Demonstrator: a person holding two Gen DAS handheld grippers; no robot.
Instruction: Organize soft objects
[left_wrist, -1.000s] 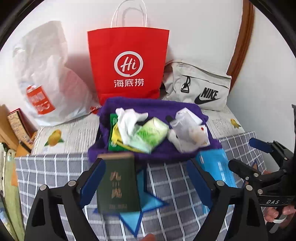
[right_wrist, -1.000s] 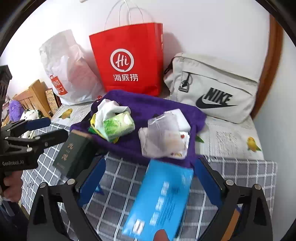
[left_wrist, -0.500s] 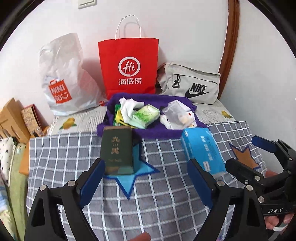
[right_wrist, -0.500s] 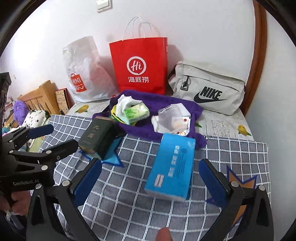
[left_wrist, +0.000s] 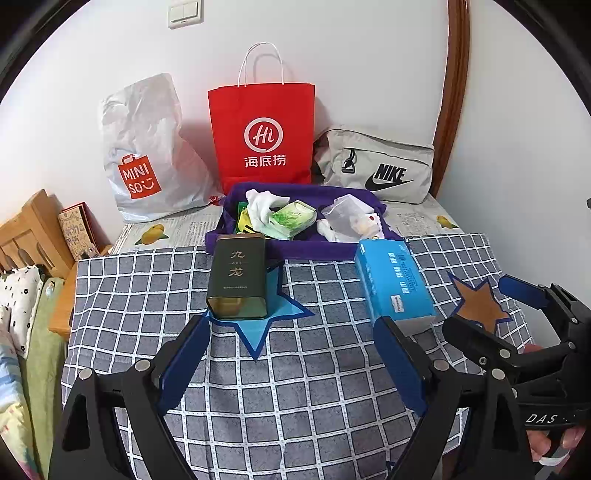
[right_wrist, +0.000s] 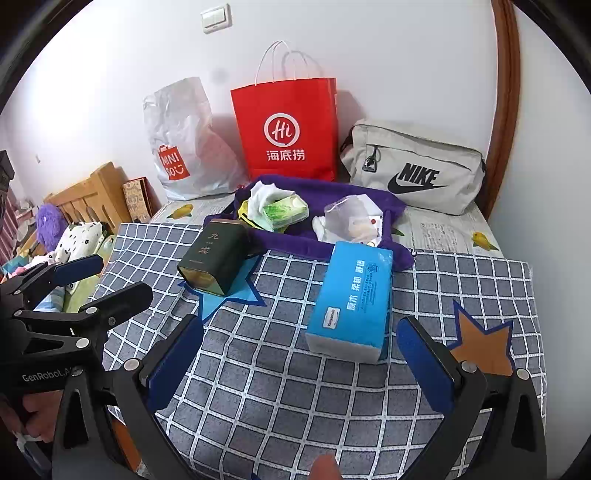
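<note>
A dark green tin (left_wrist: 237, 277) lies on a blue star mat (left_wrist: 275, 314) on the checked cloth. A blue tissue pack (left_wrist: 392, 280) lies to its right, next to a brown star mat (left_wrist: 480, 304). Behind them a purple towel (left_wrist: 295, 249) holds a green tissue pack (left_wrist: 293, 218), a white cloth (left_wrist: 260, 205) and a clear bag (left_wrist: 349, 218). My left gripper (left_wrist: 291, 365) is open and empty, pulled back in front of the tin. My right gripper (right_wrist: 299, 365) is open and empty, in front of the blue pack (right_wrist: 352, 299).
A red paper bag (left_wrist: 263, 136), a white Miniso bag (left_wrist: 144, 155) and a grey Nike bag (left_wrist: 376, 170) stand along the back wall. A wooden bed frame (left_wrist: 31, 232) and bedding lie beyond the table's left edge. The right wall is close.
Both grippers have pulled back and up from the tin and the blue pack, which now lie free on the cloth. More of the table shows.
</note>
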